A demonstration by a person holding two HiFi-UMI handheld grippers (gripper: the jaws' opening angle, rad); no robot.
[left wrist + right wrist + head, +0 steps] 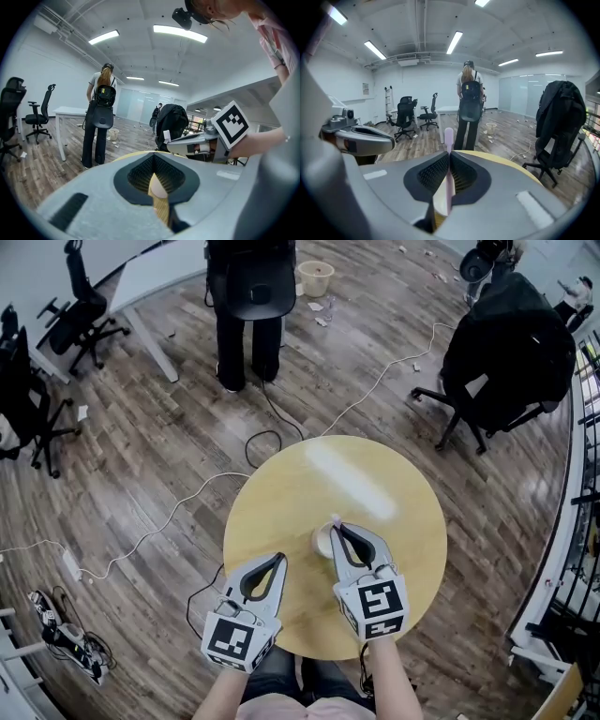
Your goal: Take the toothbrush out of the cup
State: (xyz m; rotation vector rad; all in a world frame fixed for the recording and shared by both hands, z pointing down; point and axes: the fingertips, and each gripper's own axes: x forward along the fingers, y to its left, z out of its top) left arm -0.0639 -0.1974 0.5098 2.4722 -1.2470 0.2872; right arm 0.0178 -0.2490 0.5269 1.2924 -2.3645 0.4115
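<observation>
Pink toothbrush (448, 136) is being pinched by our right gripper (337, 528), its lower end seemingly inside the cup (322, 542) on the table (281, 488). Our left gripper (280, 560) is waiting closed and empty, near left; lifting clear is remaining.

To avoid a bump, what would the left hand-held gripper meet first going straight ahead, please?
Probably the bare table top ahead of it; the cup seems right of that line, though depth is unclear.
</observation>
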